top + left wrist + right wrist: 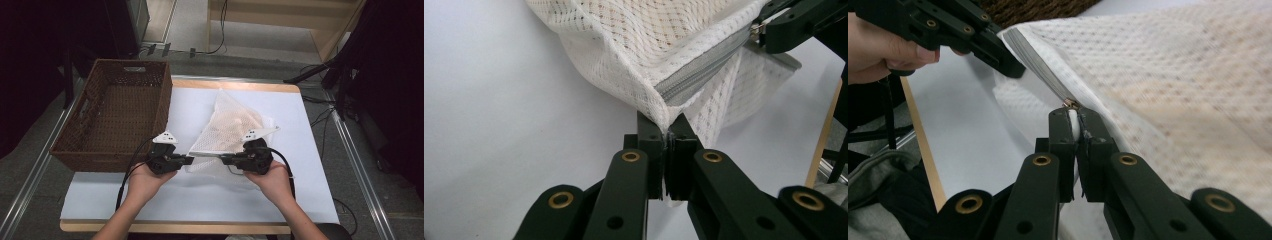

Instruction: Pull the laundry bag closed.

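a soft white mesh bag (232,127) with a grey zipper (704,70) lay in the middle of the high view, on a smooth white table (200,195). something pale was inside it. the left gripper (186,160) was pinched tight on the bag's corner. the right gripper (224,159) was pinched tight on the zipper's pull. a brown woven basket (85,145) sat at the left, with nothing in it. the table's near edge had lots of room.

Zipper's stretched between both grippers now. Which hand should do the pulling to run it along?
Probably the right. The right gripper is shut on the zipper pull, while the left gripper pinches the corner of the mesh bag at the zipper's end, so it can anchor.
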